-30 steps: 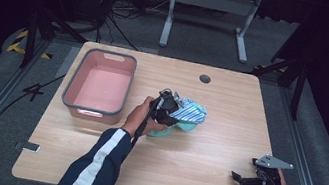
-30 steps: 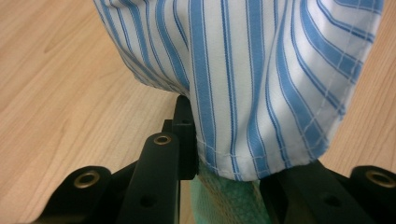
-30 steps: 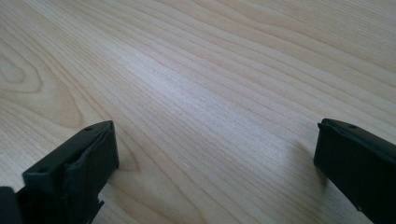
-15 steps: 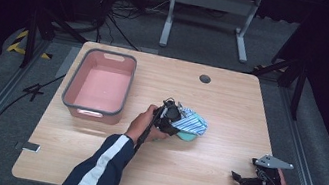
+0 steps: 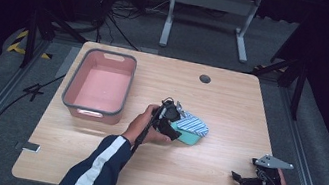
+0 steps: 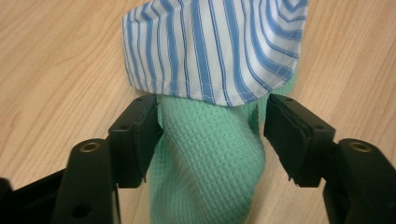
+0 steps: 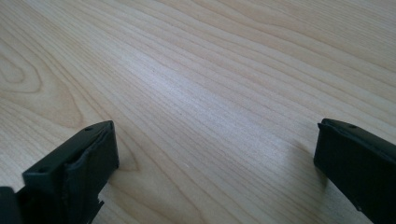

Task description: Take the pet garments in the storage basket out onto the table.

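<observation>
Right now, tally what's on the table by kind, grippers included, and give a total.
Cloths: 2, a striped cloth over a green cloth
Tubs: 1, the pink tub
Grippers: 2, the left gripper and the right gripper
Total: 5

Left hand-held gripper (image 5: 173, 122) slid toward table's near edge, dragging cloth bundle (image 5: 190, 127) along (jaws straddling green cloth (image 6: 205, 158)).
</observation>
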